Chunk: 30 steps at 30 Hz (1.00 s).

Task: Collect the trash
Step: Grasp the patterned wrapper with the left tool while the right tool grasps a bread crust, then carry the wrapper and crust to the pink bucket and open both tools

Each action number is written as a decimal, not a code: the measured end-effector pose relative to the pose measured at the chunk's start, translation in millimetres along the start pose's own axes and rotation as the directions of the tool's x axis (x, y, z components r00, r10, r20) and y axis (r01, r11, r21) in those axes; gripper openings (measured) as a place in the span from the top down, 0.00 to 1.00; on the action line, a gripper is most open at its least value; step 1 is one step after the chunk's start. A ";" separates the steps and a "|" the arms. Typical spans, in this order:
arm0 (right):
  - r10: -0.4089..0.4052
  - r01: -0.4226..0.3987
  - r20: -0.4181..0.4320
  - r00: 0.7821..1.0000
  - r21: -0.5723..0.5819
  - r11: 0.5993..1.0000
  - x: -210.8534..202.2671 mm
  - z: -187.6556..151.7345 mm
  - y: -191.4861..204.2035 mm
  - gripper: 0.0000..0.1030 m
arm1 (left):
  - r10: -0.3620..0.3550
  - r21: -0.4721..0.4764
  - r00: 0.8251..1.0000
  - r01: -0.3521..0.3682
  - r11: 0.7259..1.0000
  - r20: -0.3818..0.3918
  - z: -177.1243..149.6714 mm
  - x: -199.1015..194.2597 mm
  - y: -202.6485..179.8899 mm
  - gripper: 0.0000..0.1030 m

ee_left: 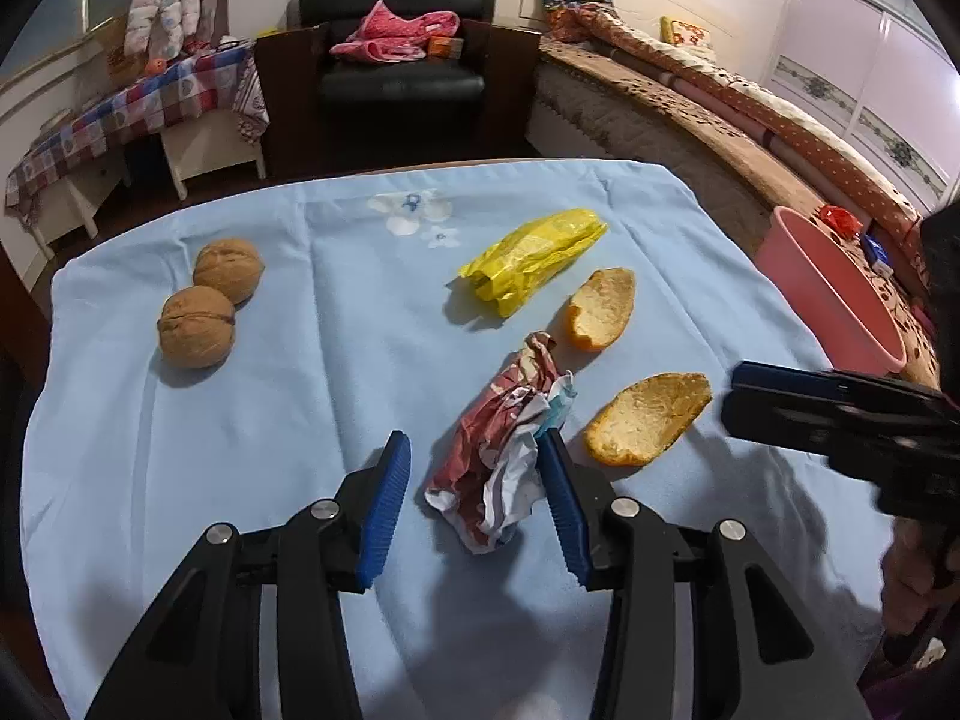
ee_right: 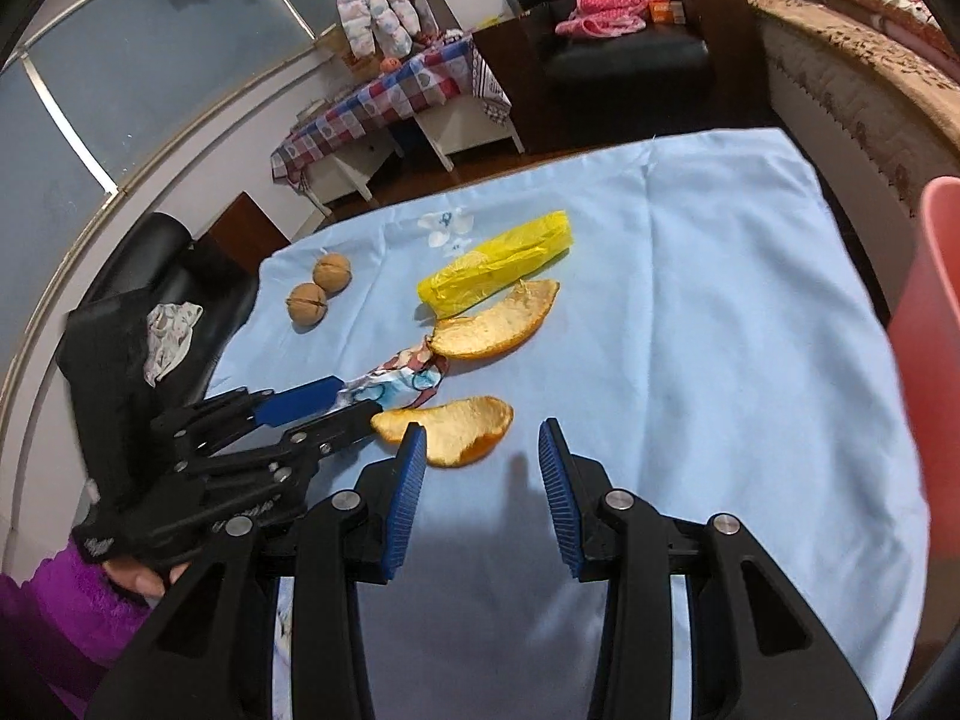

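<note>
On the light blue cloth point(ee_left: 252, 432) lie a crumpled red-and-white wrapper point(ee_left: 501, 450), a yellow wrapper point(ee_left: 531, 258), two orange peels, one nearer point(ee_left: 645, 420) and one farther point(ee_left: 603, 309), and two walnuts point(ee_left: 210, 300). My left gripper point(ee_left: 477, 450) is open, its fingers on both sides of the crumpled wrapper, the right finger touching it. My right gripper point(ee_right: 483, 441) is open and empty, just above the cloth beside the nearer peel point(ee_right: 453, 426); it also shows in the left wrist view point(ee_left: 840, 414). The wrapper point(ee_right: 399, 381) lies between the left gripper's fingers point(ee_right: 300, 402).
A pink bin point(ee_left: 834, 294) stands off the table's right edge, with some red trash at its far rim; it also shows in the right wrist view point(ee_right: 930, 360). A bed, a black armchair point(ee_left: 399, 60) and a checked-cloth side table stand beyond the table.
</note>
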State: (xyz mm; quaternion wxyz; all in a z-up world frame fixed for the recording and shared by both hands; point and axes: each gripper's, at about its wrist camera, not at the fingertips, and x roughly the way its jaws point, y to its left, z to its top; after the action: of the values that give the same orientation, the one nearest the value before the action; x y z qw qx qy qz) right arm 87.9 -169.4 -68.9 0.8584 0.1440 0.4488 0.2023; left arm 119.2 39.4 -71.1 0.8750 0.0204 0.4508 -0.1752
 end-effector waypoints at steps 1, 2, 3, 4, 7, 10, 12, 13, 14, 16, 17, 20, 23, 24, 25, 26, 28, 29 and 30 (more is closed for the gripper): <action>-0.001 0.001 -0.007 1.000 0.003 1.000 2.5 0.4 -1.1 0.62 | -0.006 0.003 1.000 0.006 1.000 0.001 -0.1 0.2 -0.1 0.64; -0.003 0.003 -0.019 1.000 0.010 1.000 7.8 1.9 -1.6 0.62 | -0.015 0.005 1.000 0.015 1.000 0.000 0.2 0.6 -0.8 0.68; 0.001 0.000 -0.032 0.999 0.018 1.000 12.8 3.0 -2.0 0.62 | -0.017 0.005 1.000 0.017 1.000 0.000 0.1 0.2 -2.1 0.72; 0.006 -0.005 -0.039 0.999 0.024 1.000 15.2 3.2 -2.3 0.62 | -0.024 0.004 1.000 0.024 1.000 -0.002 0.0 0.2 -2.5 0.74; 0.001 0.000 -0.051 0.999 0.026 1.000 22.9 2.0 -2.8 0.75 | -0.022 0.013 1.000 0.022 1.000 0.004 -0.6 -2.6 -4.3 0.82; 0.011 -0.008 -0.056 0.998 0.042 0.999 24.7 0.7 -5.2 0.93 | -0.022 0.001 1.000 0.022 1.000 0.006 -0.9 -8.6 -3.5 0.87; 0.013 -0.011 -0.040 0.999 0.046 0.999 19.5 -1.5 -7.0 0.94 | -0.012 -0.007 1.000 0.012 1.000 0.012 -0.9 -13.3 -4.7 0.88; 0.013 -0.012 -0.030 0.999 0.051 0.999 15.7 -2.5 -8.2 0.94 | -0.010 -0.009 1.000 0.010 1.000 0.016 -1.6 -15.8 -4.8 0.88; 0.015 -0.014 -0.022 1.000 0.055 0.998 12.0 -3.1 -9.5 0.94 | -0.007 -0.011 1.000 0.007 1.000 0.020 -1.8 -18.2 -5.7 0.88; 0.015 -0.015 -0.011 1.000 0.059 0.998 6.0 -4.6 -11.5 0.94 | -0.006 -0.020 1.000 0.006 1.000 0.028 -2.6 -25.0 -7.0 0.88; 0.017 -0.016 -0.004 1.000 0.062 0.998 1.3 -6.4 -12.9 0.94 | -0.007 -0.024 0.999 0.008 1.000 0.033 -2.8 -28.2 -7.8 0.89; 0.009 -0.010 0.016 1.000 0.071 0.997 -11.9 -10.6 -17.1 0.94 | -0.020 -0.031 0.999 0.021 0.999 0.050 -3.8 -39.9 -13.8 0.89; -0.003 -0.001 0.049 0.999 0.087 0.996 -28.9 -14.1 -25.2 0.94 | -0.041 -0.028 0.997 0.043 0.999 0.068 -2.3 -49.9 -25.7 0.89; -0.008 0.002 0.063 0.998 0.097 0.995 -36.4 -14.9 -29.2 0.94 | -0.051 -0.025 0.996 0.052 0.998 0.073 -1.3 -52.6 -31.2 0.89; -0.011 0.003 0.074 0.997 0.105 0.994 -41.8 -15.0 -31.7 0.94 | -0.058 -0.021 0.995 0.060 0.998 0.078 0.4 -54.1 -36.8 0.89; -0.017 0.006 0.097 0.995 0.117 0.993 -52.1 -15.8 -36.6 0.94 | -0.069 -0.014 0.994 0.070 0.997 0.087 2.5 -56.7 -44.1 0.89; -0.034 0.018 0.125 0.992 0.127 0.992 -65.1 -16.5 -44.6 0.94 | -0.090 -0.002 0.991 0.090 0.996 0.099 6.4 -60.0 -57.2 0.89; -0.049 0.030 0.144 0.988 0.133 0.991 -73.8 -17.1 -49.2 0.94 | -0.099 0.003 0.990 0.099 0.995 0.104 9.2 -60.7 -64.6 0.89; -0.064 0.041 0.162 0.985 0.142 0.989 -82.3 -18.0 -54.3 0.94 | -0.115 0.012 0.987 0.114 0.993 0.110 12.5 -62.2 -74.2 0.89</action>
State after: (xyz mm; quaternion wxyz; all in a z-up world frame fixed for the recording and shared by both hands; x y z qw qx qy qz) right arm 42.5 -255.0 -43.5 0.8859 0.2076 0.3921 0.1353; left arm 71.8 -14.6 -5.1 0.8872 -0.0126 0.4014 -0.2273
